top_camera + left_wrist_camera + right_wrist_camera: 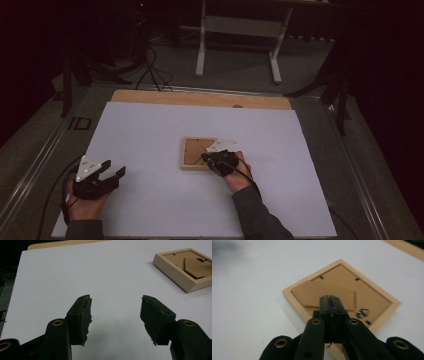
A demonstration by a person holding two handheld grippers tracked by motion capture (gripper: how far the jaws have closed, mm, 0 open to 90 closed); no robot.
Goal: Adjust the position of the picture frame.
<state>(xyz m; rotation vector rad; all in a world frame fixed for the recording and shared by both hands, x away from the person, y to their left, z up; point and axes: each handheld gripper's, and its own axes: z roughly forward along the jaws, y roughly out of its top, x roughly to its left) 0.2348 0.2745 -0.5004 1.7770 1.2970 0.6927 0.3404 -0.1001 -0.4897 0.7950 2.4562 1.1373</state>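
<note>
A small square wooden picture frame [192, 152] lies back side up near the middle of the white sheet [150, 195]. Its brown backing board with a stand flap faces up [337, 282]. My right gripper [206, 158] is shut with nothing between its jaws. Its tip [329, 298] hovers over the backing board, just inside the frame's near right corner. My left gripper [114, 167] rests at the sheet's left side, well apart from the frame [192, 265]. In the left gripper view that gripper [116, 312] stands open, with bare sheet between its pads.
The white sheet covers a wooden tabletop whose bare strip [200, 97] shows along the far edge. Metal rails [45, 145] run along both sides of the table. Beyond it stand a white table frame [240, 30] and cables [150, 70] on the floor.
</note>
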